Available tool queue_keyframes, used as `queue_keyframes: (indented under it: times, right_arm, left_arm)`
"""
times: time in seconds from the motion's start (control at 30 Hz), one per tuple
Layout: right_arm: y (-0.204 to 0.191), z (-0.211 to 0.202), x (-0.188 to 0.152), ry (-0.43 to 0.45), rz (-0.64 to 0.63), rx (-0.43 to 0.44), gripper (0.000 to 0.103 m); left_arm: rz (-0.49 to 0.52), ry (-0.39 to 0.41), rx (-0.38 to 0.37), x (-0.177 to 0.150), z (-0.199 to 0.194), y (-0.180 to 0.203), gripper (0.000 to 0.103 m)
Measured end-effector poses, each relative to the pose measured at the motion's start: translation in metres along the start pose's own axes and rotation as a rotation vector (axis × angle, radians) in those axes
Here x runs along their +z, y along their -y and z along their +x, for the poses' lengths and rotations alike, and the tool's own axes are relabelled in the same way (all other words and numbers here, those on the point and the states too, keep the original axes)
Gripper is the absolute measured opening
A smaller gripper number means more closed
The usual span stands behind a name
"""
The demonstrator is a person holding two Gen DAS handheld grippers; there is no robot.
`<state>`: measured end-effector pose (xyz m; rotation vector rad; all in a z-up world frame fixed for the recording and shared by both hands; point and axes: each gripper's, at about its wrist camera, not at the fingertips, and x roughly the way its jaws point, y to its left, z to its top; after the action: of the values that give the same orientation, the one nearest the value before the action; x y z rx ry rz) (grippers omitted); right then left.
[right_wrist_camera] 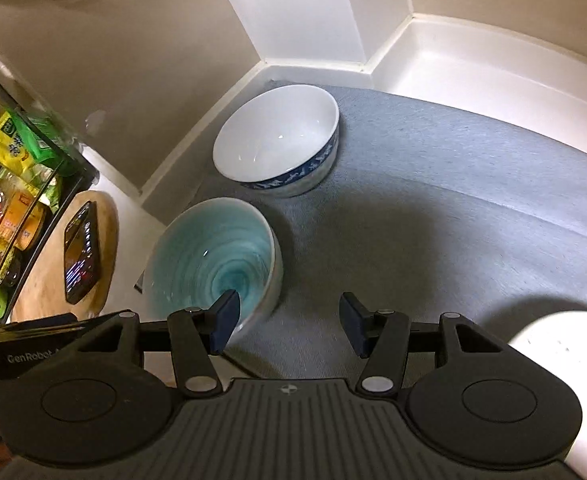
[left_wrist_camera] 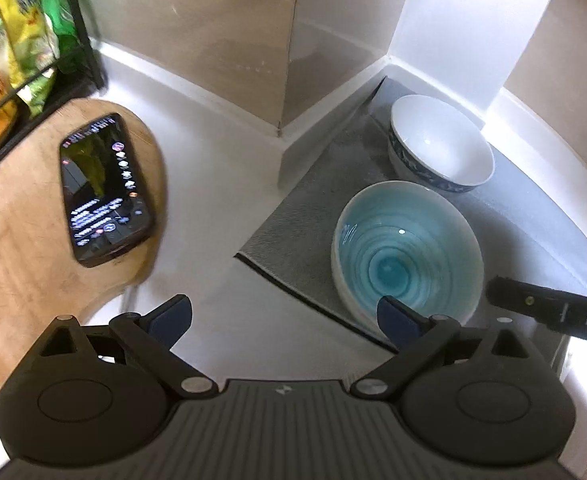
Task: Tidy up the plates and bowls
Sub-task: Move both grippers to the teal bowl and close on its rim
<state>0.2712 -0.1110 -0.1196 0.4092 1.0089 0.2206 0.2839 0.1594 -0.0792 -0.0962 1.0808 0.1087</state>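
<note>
the left gripper [left_wrist_camera: 284, 314] hangs spread wide with nothing between its blue-tipped fingers, above the white counter [left_wrist_camera: 213, 184], its right fingertip over the near rim of the turquoise bowl [left_wrist_camera: 407, 248]. that bowl sits upright on the grey mat [left_wrist_camera: 533, 216], near the mat's dark-edged corner, ahead and to the right of the left tongs. beyond it, further forward and touching or almost touching it, stands the white bowl with a blue patterned band [left_wrist_camera: 439, 142], also upright on the mat, close to the wall corner. to the left of the left tongs lies a wooden cutting board [left_wrist_camera: 17, 232] with a phone [left_wrist_camera: 103, 190] resting on it, screen lit, and behind that a black wire rack [left_wrist_camera: 81, 36] with snack packets. the right gripper [right_wrist_camera: 289, 322] is likewise released, jaws apart and empty, above the mat; its left fingertip overlaps the near edge of the turquoise bowl [right_wrist_camera: 213, 252], though contact cannot be told. the white patterned bowl [right_wrist_camera: 279, 140] lies straight ahead of it. a white rounded object [right_wrist_camera: 565, 344], partly cut off, sits to its right.
</note>
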Motion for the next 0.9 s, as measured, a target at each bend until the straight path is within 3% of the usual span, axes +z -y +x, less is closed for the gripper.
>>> queue_keyframes:
  times: [0.67, 0.7, 0.77, 0.8, 0.83, 0.87, 0.9]
  right_arm:
    - [-0.012, 0.057, 0.026, -0.051, -0.015, -0.001, 0.057]
    - [-0.012, 0.058, 0.026, -0.054, -0.017, -0.003, 0.056]
    - [-0.013, 0.061, 0.025, -0.059, -0.03, -0.004, 0.042]
    - [-0.015, 0.061, 0.025, -0.059, -0.043, -0.004, 0.022]
    - [-0.016, 0.061, 0.024, -0.06, -0.06, -0.008, 0.01]
    - [-0.019, 0.061, 0.023, -0.053, -0.077, -0.018, 0.009]
    - [-0.021, 0.061, 0.021, -0.046, -0.09, -0.02, 0.009]
  left_arm:
    - [-0.003, -0.089, -0.008, 0.036, 0.063, 0.011, 0.097]
    - [0.001, -0.093, -0.012, 0.036, 0.065, 0.012, 0.095]
    - [0.004, -0.105, -0.019, 0.037, 0.068, 0.014, 0.074]
    - [0.008, -0.11, -0.016, 0.036, 0.069, 0.015, 0.068]
    - [0.011, -0.106, -0.02, 0.037, 0.069, 0.015, 0.057]
    - [0.011, -0.105, -0.04, 0.037, 0.068, 0.015, 0.038]
    - [0.007, -0.112, -0.07, 0.038, 0.067, 0.016, 0.027]
